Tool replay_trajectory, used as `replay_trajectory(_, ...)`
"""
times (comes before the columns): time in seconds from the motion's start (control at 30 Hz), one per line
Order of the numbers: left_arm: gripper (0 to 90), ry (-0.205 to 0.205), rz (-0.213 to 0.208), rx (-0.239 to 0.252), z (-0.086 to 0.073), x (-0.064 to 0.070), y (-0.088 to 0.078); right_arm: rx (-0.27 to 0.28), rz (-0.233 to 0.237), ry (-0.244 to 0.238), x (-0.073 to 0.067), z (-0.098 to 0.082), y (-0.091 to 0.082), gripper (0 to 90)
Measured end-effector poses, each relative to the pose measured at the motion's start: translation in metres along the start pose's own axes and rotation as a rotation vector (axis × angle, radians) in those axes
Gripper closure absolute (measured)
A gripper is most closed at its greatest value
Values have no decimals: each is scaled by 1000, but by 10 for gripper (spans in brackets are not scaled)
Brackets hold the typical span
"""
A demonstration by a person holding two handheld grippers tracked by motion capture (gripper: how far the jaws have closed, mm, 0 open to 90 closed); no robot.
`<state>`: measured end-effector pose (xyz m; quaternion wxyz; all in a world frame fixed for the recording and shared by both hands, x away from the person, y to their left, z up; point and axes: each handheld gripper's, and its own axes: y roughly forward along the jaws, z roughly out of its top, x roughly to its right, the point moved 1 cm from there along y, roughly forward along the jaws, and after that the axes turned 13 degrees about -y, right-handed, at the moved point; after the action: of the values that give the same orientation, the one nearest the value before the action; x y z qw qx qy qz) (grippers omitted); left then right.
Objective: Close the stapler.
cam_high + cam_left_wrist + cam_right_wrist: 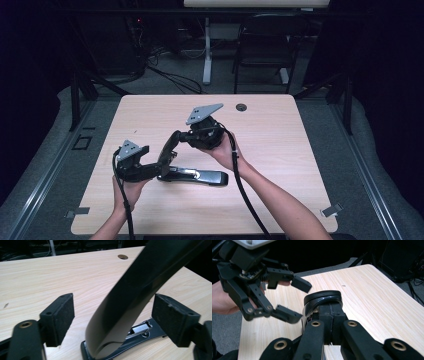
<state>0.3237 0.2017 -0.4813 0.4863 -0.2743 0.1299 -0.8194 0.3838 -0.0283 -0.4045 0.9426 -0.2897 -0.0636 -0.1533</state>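
Lying near the table's (280,125) front edge, the stapler (197,176) looks hard, glossy, fairly heavy — slippery on its raised arm (140,290). Right gripper (176,136) is clenched on the arm's tip; left gripper (159,169) straddles the arm, released. Grip the tip.

The high view looks from above my side, forward and down on the whole light wooden surface (280,130). My left gripper view sits low and very near the raised black glossy stapler arm (140,290). My right gripper view looks close along its jaws; both share this arm.
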Motion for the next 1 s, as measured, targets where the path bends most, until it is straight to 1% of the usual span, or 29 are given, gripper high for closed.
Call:
replay_trajectory(0.2, 146, -38, 22, 29, 3, -18, -9, -4, -5, 9, 3, -3, -1, 900)
replay_trajectory(0.27, 136, -45, 34, 32, 4, -23, -10, -5, -7, 14, 4, -4, -1, 900)
replay_trajectory(0.4, 122, -62, 52, 21, 4, -32, -9, -8, -5, 21, 5, -7, -3, 900)
replay_trajectory(0.67, 106, -78, 78, 1, 4, -43, -7, -21, -4, 29, 6, -15, -7, 900)
replay_trajectory(0.7, 103, -83, 80, 5, 4, -44, -6, -21, -2, 30, 6, -16, -8, 900)
replay_trajectory(0.87, 82, -99, 103, -15, 3, -51, -4, -29, -7, 36, 6, -23, -11, 900)
replay_trajectory(1.0, 75, -108, 106, -21, 3, -53, -3, -45, -5, 46, 7, -31, -15, 900)
